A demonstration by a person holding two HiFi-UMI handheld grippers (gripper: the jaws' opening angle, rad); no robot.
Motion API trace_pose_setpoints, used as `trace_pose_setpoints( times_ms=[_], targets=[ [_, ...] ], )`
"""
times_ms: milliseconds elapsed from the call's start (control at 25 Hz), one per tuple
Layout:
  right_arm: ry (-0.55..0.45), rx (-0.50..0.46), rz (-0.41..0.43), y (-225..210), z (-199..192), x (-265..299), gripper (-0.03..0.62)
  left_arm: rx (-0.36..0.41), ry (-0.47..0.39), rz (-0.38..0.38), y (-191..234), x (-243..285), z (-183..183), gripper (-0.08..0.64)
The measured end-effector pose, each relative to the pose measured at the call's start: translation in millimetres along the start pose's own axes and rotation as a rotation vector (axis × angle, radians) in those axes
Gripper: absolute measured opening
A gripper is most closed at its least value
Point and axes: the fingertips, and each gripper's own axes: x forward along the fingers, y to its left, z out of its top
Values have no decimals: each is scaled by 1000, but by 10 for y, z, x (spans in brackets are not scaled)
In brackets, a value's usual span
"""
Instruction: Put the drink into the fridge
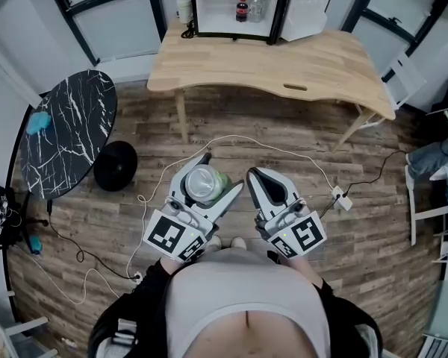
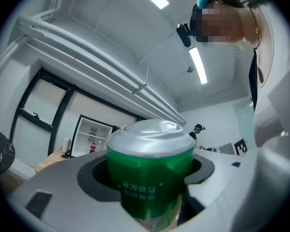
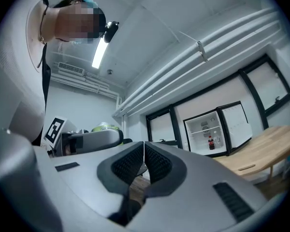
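A green drink can (image 1: 206,183) with a silver top sits between the jaws of my left gripper (image 1: 222,171), which is shut on it close to my body. In the left gripper view the can (image 2: 150,187) fills the middle, upright, pads pressed on both sides. My right gripper (image 1: 252,173) is beside it, shut and holding nothing; its pads (image 3: 157,164) meet. The small fridge (image 1: 235,6) stands far ahead at the back of the wooden table (image 1: 284,58), its door (image 1: 308,6) swung open to the right. A cola bottle (image 1: 241,9) stands inside.
A black marble round table (image 1: 67,129) and a black round stool (image 1: 114,165) stand to the left. White cables (image 1: 157,181) trail over the wooden floor. A white chair (image 1: 422,200) is at the right. A clear bottle (image 1: 256,8) stands next to the cola.
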Motion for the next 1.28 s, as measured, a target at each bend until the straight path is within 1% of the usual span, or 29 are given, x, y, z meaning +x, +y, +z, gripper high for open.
trace_pose_setpoints(
  times_ms=[80, 440, 600, 720, 840, 1080, 1280],
  targets=[
    [-7, -3, -7, 6, 13, 6, 31, -1, -1, -1, 16, -17, 13, 348],
    [-44, 45, -28, 70, 2, 61, 32, -8, -1, -12, 94, -105, 14, 348],
    [-48, 54, -42, 151, -66, 108, 32, -8, -9, -20, 176, -199, 29, 348],
    [-53, 77, -41, 211, -124, 148, 32, -12, 1, -33, 237, -246, 17, 348],
    [-53, 74, -48, 279, -153, 162, 32, -17, 11, -41, 278, -304, -9, 348],
    [-39, 60, -94, 359, -200, 142, 32, -18, 10, -71, 287, -375, -6, 348],
    [-24, 94, -121, 316, -291, 134, 32, -37, 6, -84, 323, -340, -30, 348]
  ],
)
